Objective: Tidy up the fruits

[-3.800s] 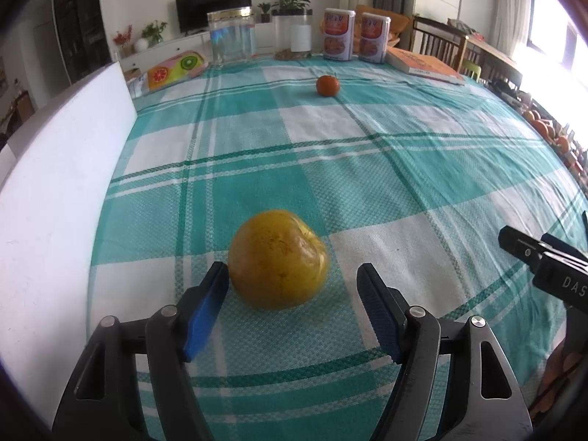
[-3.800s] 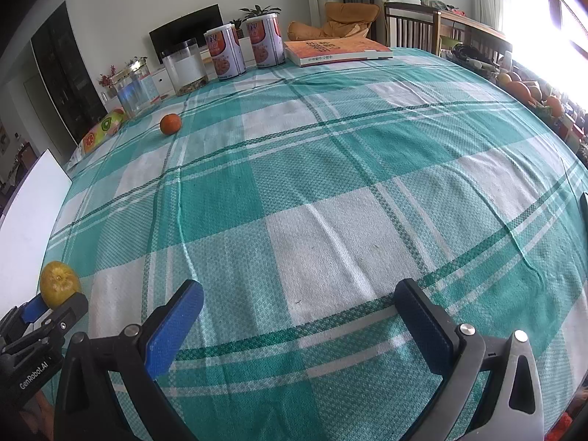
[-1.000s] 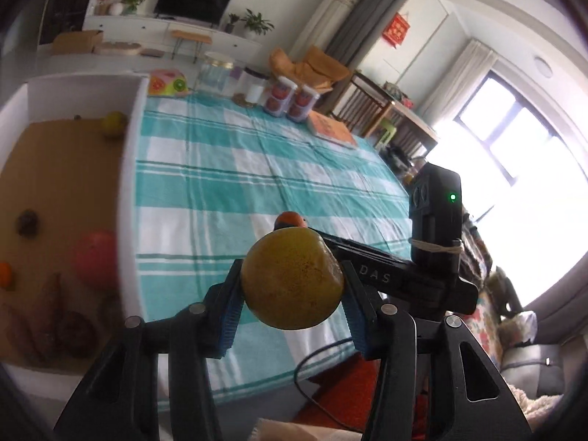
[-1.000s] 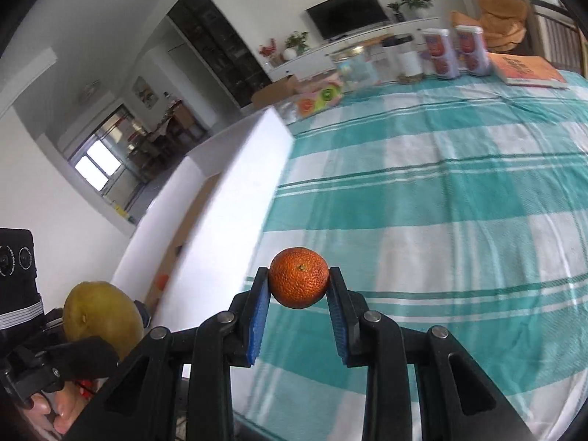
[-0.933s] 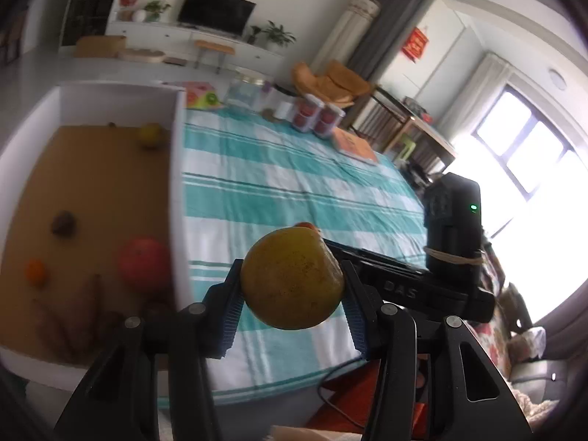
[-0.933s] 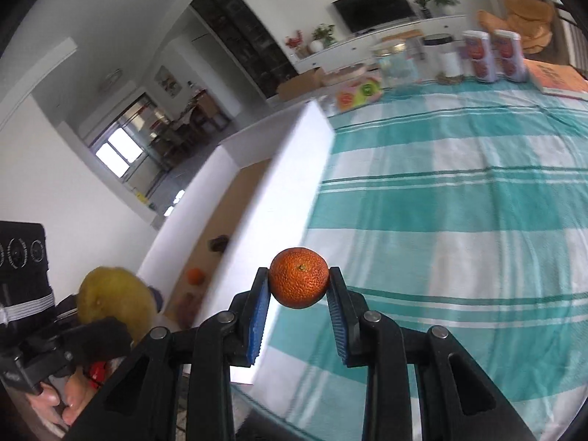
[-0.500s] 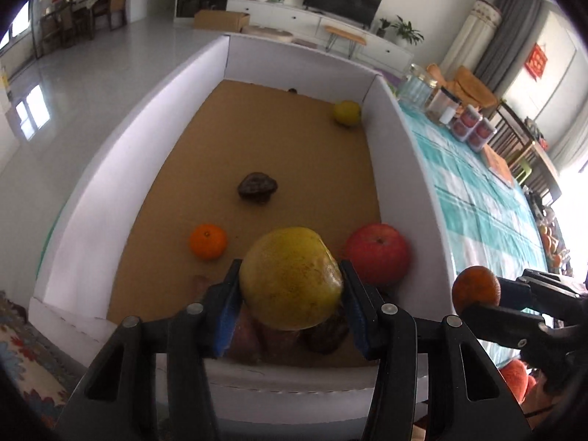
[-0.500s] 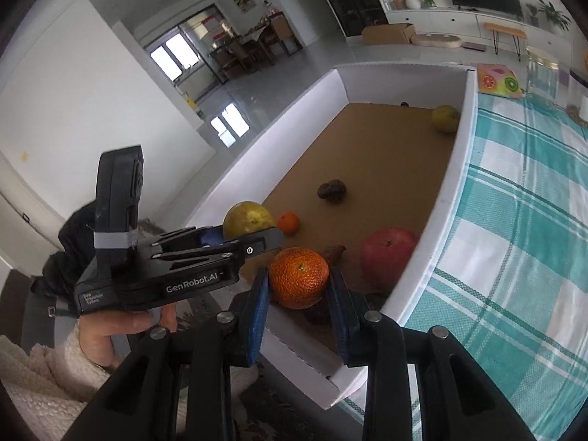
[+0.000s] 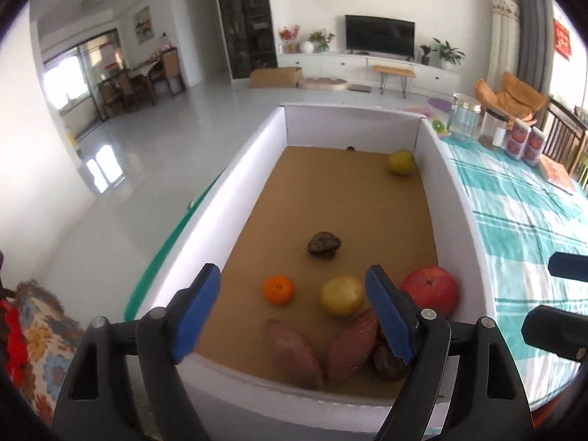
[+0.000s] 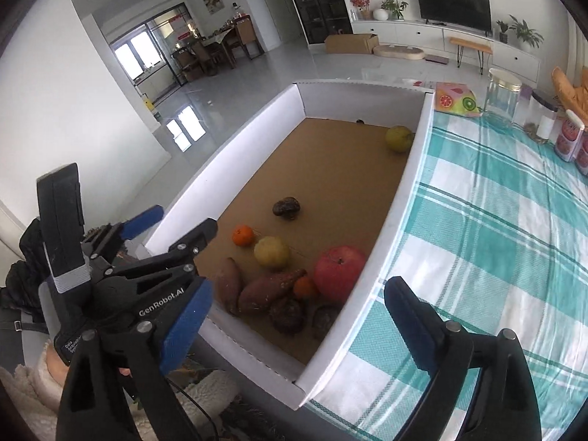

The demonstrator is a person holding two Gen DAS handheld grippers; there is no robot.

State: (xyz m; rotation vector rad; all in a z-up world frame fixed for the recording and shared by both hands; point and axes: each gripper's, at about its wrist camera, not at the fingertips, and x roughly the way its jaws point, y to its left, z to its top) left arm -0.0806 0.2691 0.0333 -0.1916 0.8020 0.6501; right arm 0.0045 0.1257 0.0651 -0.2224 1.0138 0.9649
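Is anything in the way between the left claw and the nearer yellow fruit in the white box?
Nothing visible. The left gripper hangs over the white box; its jaws have just been opening and are empty. The nearer yellow fruit lies uncovered on the floor, with a red apple and sweet potatoes beside it.

"GenRobot.AI" stands on the left gripper (image 10: 171, 228) body (smaller label unreadable).

A home's living room — television (image 9: 379, 39) on a low cabinet (image 9: 367, 68), potted plants (image 9: 446, 51), dining chairs (image 9: 123, 90) beyond.
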